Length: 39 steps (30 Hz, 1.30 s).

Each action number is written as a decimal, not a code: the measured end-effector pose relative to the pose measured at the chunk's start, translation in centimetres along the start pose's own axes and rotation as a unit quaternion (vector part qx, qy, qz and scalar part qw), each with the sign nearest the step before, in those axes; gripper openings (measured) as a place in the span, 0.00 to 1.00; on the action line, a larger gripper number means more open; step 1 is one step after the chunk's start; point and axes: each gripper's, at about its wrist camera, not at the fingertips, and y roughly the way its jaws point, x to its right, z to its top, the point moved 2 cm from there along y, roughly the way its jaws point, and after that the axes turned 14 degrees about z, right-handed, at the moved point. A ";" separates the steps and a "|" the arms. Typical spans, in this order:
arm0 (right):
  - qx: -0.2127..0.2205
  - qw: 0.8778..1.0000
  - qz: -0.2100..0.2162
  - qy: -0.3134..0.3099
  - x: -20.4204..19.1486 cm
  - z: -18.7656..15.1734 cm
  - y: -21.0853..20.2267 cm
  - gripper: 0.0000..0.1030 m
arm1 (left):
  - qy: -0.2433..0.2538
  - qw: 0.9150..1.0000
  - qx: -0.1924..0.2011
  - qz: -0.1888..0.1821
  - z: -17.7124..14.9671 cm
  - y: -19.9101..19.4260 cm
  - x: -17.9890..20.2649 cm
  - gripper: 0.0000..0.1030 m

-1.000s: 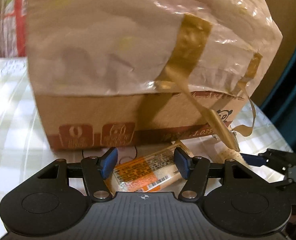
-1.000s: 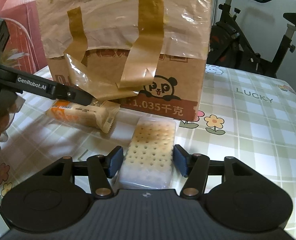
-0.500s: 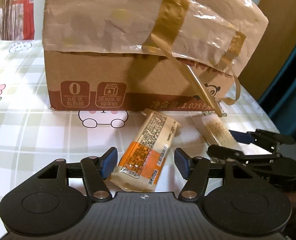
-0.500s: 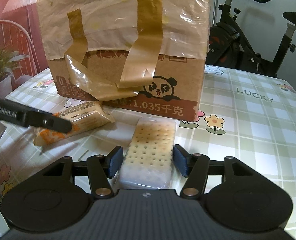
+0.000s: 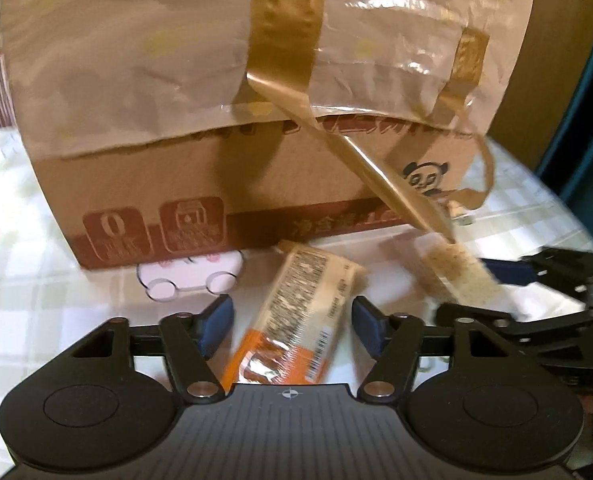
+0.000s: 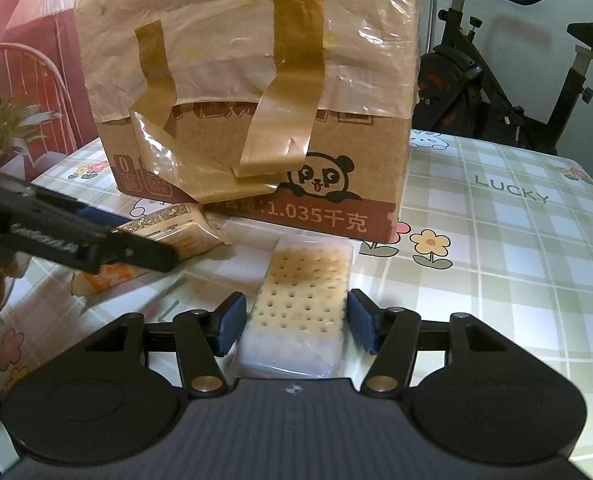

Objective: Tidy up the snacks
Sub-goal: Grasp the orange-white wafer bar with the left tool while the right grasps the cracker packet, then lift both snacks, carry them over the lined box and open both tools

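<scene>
An orange and tan snack packet point(image 5: 296, 316) lies on the checked tablecloth between the fingers of my left gripper point(image 5: 292, 320), which is open around it without touching. It also shows in the right wrist view point(image 6: 164, 236). A clear pack of dotted crackers point(image 6: 302, 304) lies between the fingers of my right gripper point(image 6: 294, 324), which is open, with small gaps at both pads. The cracker pack also shows in the left wrist view point(image 5: 452, 272). A taped cardboard box point(image 6: 256, 120) with a panda print stands just behind both snacks.
The box point(image 5: 236, 120) has loose brown tape strips hanging down its front. The left gripper's arm point(image 6: 68, 236) crosses the left side of the right wrist view. An exercise bike point(image 6: 496, 80) stands behind the table. The tablecloth point(image 6: 496, 240) stretches right of the box.
My left gripper has moved forward toward the box, and the orange packet now lies deeper between its fingers. My right gripper and the cracker pack have stayed still.
</scene>
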 end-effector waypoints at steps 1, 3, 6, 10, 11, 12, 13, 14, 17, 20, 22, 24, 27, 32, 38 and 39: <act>0.000 1.000 0.000 0.000 0.0 0.0 0.0 0.59 | 0.005 1.000 0.002 -0.004 0.0 -0.1 0.2 0.49; 0.000 1.000 0.000 0.001 0.0 0.0 0.0 0.59 | 0.010 1.000 0.005 -0.005 -0.2 -0.4 0.6 0.43; 0.001 1.000 0.000 0.002 0.0 0.0 0.0 0.59 | -0.002 1.000 0.007 -0.003 -1.0 -1.1 0.4 0.41; -0.002 1.000 0.001 -0.005 -0.2 0.0 0.2 0.64 | -0.041 0.999 0.008 -0.014 -2.5 -2.0 -0.8 0.41; -0.004 1.000 0.000 -0.009 -0.3 0.0 0.2 0.65 | -0.049 0.999 0.007 -0.017 -2.8 -2.2 -1.0 0.41; -0.007 1.000 -0.002 -0.014 -0.5 0.0 0.3 0.65 | -0.054 0.998 0.007 -0.018 -3.1 -2.3 -1.2 0.41; -0.009 1.000 -0.005 -0.018 -0.6 0.0 0.4 0.66 | -0.057 0.998 0.006 -0.019 -3.2 -2.4 -1.3 0.41; -0.010 1.000 -0.007 -0.021 -0.7 -0.1 0.5 0.66 | -0.058 0.998 0.006 -0.019 -3.3 -2.4 -1.5 0.41; -0.011 1.000 -0.008 -0.024 -0.8 -0.1 0.6 0.66 | -0.060 0.998 0.004 -0.017 -3.3 -2.4 -1.5 0.41; -0.011 1.000 -0.008 -0.024 -0.8 -0.1 0.6 0.66 | -0.064 0.998 0.004 -0.018 -3.5 -2.7 -1.4 0.41; -0.011 1.000 -0.009 -0.023 -0.8 -0.1 0.6 0.65 | -0.066 0.998 0.003 -0.022 -3.8 -2.9 -1.4 0.41; -0.009 1.000 -0.011 -0.021 -0.7 -0.1 0.5 0.62 | -0.069 0.997 0.003 -0.024 -4.1 -3.3 -1.6 0.41; -0.004 1.000 -0.016 -0.012 -0.4 -0.2 0.3 0.54 | -0.077 0.997 0.005 -0.024 -4.4 -3.7 -2.0 0.41; -0.007 1.000 -0.011 -0.003 -0.3 -0.2 -0.1 0.51 | -0.085 0.996 0.016 -0.026 -4.3 -4.7 -2.6 0.41; -0.019 1.000 0.015 -0.003 -1.4 -0.3 -0.7 0.50 | -0.088 0.995 0.025 -0.028 -4.0 -5.8 -2.6 0.41; -0.021 1.000 0.017 -0.008 -1.6 -0.2 -0.8 0.50 | -0.089 0.995 0.027 -0.027 -3.9 -6.0 -2.7 0.41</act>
